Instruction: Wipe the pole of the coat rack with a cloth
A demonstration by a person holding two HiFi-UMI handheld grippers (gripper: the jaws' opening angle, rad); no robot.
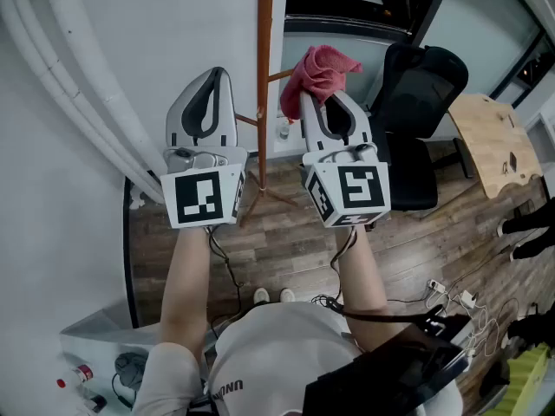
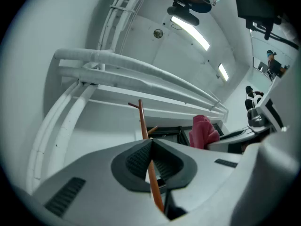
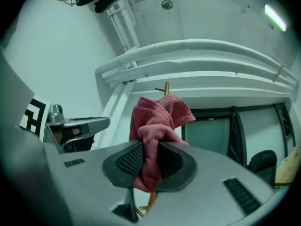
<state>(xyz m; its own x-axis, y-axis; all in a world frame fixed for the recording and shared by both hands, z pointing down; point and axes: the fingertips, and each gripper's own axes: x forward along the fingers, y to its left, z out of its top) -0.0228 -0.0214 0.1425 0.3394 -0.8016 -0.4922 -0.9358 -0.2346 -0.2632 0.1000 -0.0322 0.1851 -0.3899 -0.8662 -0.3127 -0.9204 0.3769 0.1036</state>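
The red cloth is pinched in the right gripper, just beside the pole; the left gripper is pressed together, empty. The cloth should be pressed on and drawn along evenly (the rack looks light). The rack is stood at the plank floor's wall edge, near an office chair

We record bright, even indoor light with soft shadows. Ceiling strip lights glare in both gripper views, which bend strongly and vignette to black at the edges. Close foreground is soft; the head view is sharp.
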